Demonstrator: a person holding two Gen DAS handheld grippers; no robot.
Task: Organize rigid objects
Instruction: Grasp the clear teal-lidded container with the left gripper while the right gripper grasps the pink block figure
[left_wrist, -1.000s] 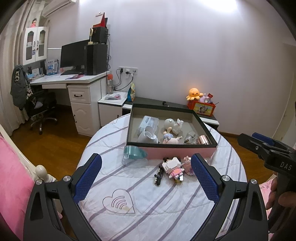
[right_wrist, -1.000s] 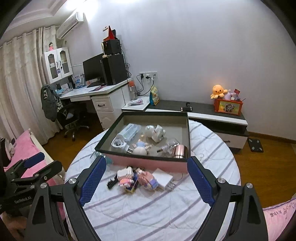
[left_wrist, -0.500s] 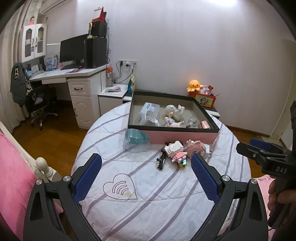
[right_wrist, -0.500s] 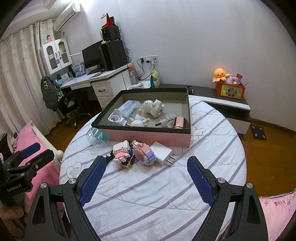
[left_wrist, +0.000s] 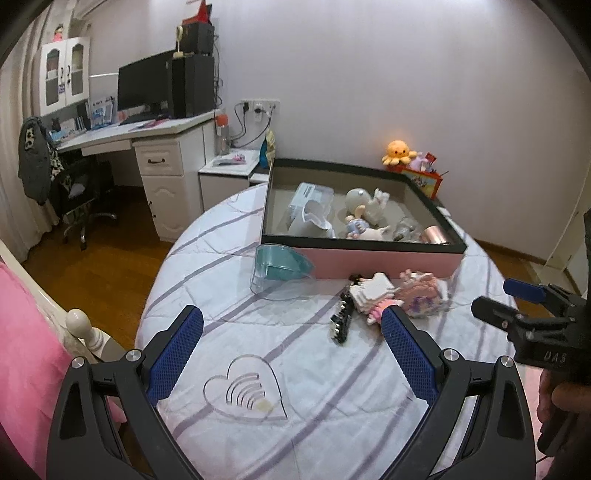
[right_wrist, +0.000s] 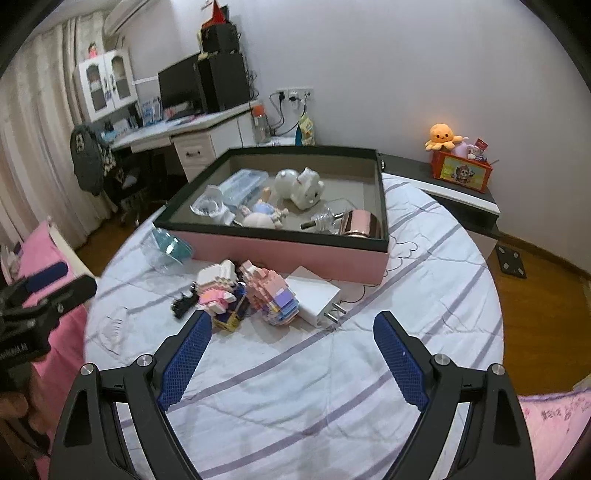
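Both tongs, left (left_wrist: 291, 325) and right (right_wrist: 291, 328), gaping and empty, have descended toward the black clip (left_wrist: 341, 317), lying lengthwise away.

Back wall first: a white desk (left_wrist: 159, 147) carries a dark monitor (left_wrist: 144, 86) and a black speaker (left_wrist: 192, 85), with a glass-door cabinet (left_wrist: 64, 74) beside them. A dark jacket (left_wrist: 33, 158) hangs over the office chair (left_wrist: 85, 192). Along the wall, an orange octopus plush (right_wrist: 441, 136) sits atop a red box (right_wrist: 461, 171) on a low dark shelf (right_wrist: 458, 199). A wall socket (right_wrist: 293, 92) holds plugs, cables trailing down. Top left, possibly an air conditioner (right_wrist: 123, 16).
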